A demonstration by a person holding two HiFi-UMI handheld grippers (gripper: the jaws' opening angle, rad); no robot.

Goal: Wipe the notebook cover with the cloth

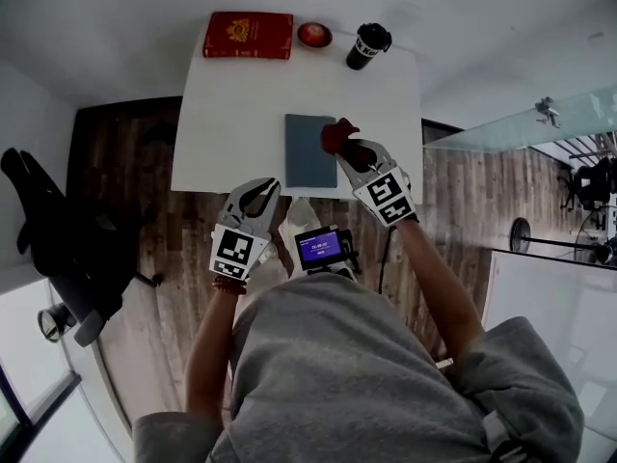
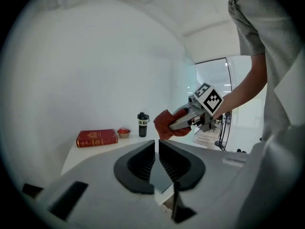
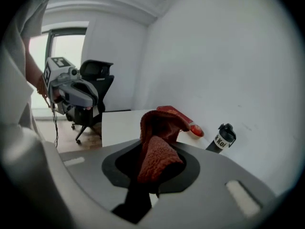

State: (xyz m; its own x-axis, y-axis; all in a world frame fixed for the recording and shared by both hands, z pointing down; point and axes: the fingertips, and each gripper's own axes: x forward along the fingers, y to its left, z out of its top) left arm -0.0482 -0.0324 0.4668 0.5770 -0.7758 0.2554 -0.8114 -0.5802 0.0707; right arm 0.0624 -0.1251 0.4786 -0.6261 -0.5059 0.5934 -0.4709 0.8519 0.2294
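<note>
A grey notebook (image 1: 308, 149) lies flat near the front of the white table (image 1: 222, 123). My right gripper (image 1: 349, 148) hovers at the notebook's right edge, shut on a bunched red cloth (image 1: 337, 135). In the right gripper view the cloth (image 3: 159, 128) fills the jaws and hides the right gripper's (image 3: 158, 144) fingertips. My left gripper (image 1: 262, 189) is at the table's front edge, left of the notebook and apart from it. In the left gripper view the left gripper (image 2: 157, 144) shows a thin gap with nothing between the jaws. The right gripper with the cloth (image 2: 166, 124) shows beyond it.
At the table's far edge stand a red book (image 1: 248, 35), a small red bowl (image 1: 314, 35) and a black cup (image 1: 367, 45). A black office chair (image 1: 58, 230) stands on the wooden floor at the left. A glass partition (image 1: 521, 128) is at the right.
</note>
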